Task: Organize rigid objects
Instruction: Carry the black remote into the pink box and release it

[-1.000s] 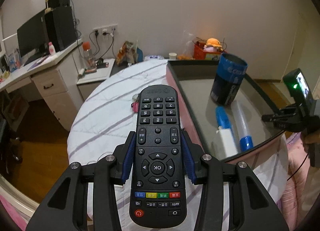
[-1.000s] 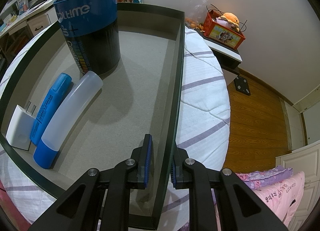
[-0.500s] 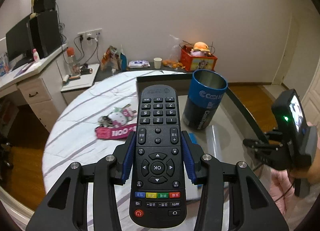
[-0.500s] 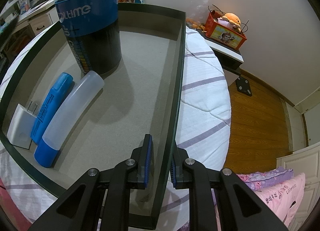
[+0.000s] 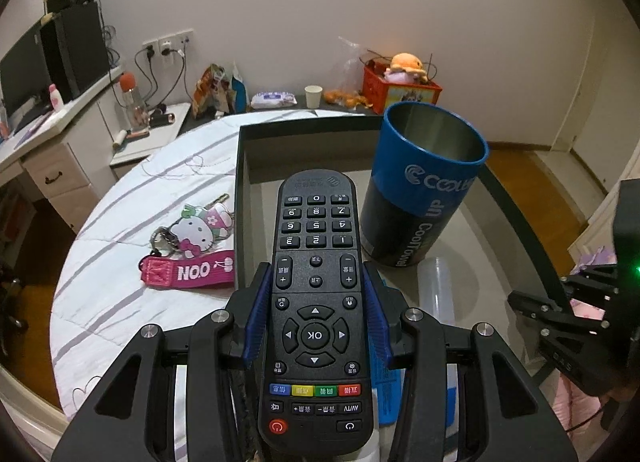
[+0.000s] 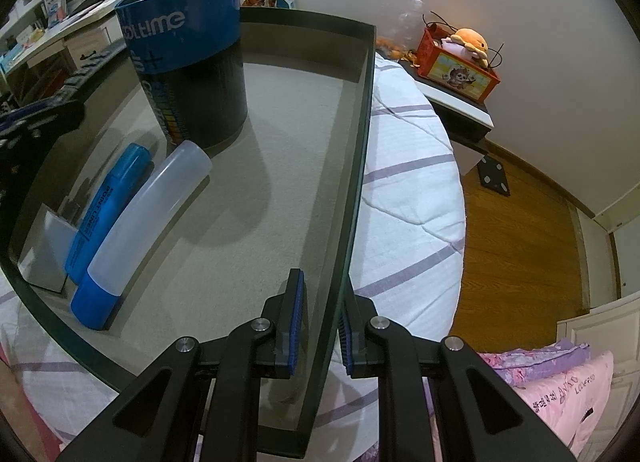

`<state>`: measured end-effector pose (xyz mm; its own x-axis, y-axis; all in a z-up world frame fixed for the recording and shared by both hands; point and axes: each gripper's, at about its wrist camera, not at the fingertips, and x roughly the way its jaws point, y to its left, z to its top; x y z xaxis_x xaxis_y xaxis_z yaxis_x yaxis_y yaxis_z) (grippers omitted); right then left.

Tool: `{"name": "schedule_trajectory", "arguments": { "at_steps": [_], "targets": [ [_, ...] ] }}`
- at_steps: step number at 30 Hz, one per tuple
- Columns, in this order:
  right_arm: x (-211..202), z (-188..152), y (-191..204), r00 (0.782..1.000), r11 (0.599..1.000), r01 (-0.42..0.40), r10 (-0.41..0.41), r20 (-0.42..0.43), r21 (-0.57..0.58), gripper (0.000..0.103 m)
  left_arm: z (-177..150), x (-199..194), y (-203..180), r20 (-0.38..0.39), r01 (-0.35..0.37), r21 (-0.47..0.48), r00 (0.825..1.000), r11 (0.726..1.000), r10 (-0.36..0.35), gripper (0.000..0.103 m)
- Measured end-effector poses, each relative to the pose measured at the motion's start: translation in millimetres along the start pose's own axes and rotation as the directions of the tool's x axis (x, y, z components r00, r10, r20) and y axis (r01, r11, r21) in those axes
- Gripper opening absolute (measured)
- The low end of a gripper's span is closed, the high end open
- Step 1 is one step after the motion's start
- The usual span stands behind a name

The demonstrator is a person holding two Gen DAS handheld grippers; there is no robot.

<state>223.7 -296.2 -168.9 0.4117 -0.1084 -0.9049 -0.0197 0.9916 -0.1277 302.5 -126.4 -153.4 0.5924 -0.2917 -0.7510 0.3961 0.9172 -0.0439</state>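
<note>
I have the black, many-buttoned remote control [image 5: 316, 314] clamped by its long sides between the blue-padded fingers [image 5: 256, 326] of the left gripper [image 5: 316, 322], so those fingers stand part-way open, closed on the remote's width. I am carrying it over the dark, shallow rectangular tray with the grey lining [image 6: 280, 166], which is my landmark. The remote hangs above the tray's near left portion, its number end pointing toward the tray's far wall.

The right gripper [image 6: 320, 326] is nearly closed, pinching the tray's thin right-hand wall between its fingers [image 6: 294, 318], and I judge it is steadying the tray.

Already inside the tray: a tall blue and black cylindrical tin [image 5: 420, 190] standing upright toward the far end, a frosted tube with a blue cap [image 6: 140, 230] lying beside a blue marker pen [image 6: 108, 202], and a small white block [image 6: 46, 250] at the near left corner. Outside the tray, off its left wall on the white striped bedcover [image 5: 120, 222], lies a pink strap with a cat keyring [image 5: 188, 258].

Next, I reckon, the remote must be lowered flat onto the bare lining, clear of the tin and the tube, and only then released.

Legible writing: "OK" on the remote's centre key, "CoolTowel" and "ooltime" on the tin, "POINT LINER" on the marker, what looks like "NO.O" on the strap.
</note>
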Motion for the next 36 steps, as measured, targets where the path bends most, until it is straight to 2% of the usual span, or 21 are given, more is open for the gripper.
{"name": "schedule_trajectory", "arguments": {
  "at_steps": [19, 24, 26, 29, 36],
  "targets": [
    [-0.7, -1.2, 1.4, 1.0, 1.0, 0.005, -0.005, -0.007, -0.007, 0.017, 5.7, 25.5, -8.3, -0.076, -0.009, 0.028, 0.997, 1.0, 0.011, 0.044],
    [-0.7, -0.7, 1.1, 1.0, 1.0, 0.009, -0.009, -0.011, -0.008, 0.017, 8.0, 25.1, -9.5, -0.071, -0.012, 0.037, 0.997, 0.999, 0.015, 0.045],
    [-0.3, -0.3, 0.9, 1.0, 1.0, 0.009, -0.009, -0.013, -0.008, 0.017, 9.5, 21.3, -9.5, -0.057, -0.012, 0.04, 0.998, 0.999, 0.014, 0.049],
    [0.2, 0.6, 1.2, 1.0, 1.0, 0.011, -0.012, -0.016, -0.007, 0.017, 10.5, 15.4, -6.7, -0.042, -0.006, 0.034, 0.999, 0.999, 0.008, 0.062],
    [0.9, 2.8, 3.1, 1.0, 1.0, 0.02, -0.02, -0.022, -0.004, 0.017, 4.5, -13.0, 7.3, 0.007, 0.014, 0.02, 1.0, 1.0, -0.014, 0.078]
  ]
}}
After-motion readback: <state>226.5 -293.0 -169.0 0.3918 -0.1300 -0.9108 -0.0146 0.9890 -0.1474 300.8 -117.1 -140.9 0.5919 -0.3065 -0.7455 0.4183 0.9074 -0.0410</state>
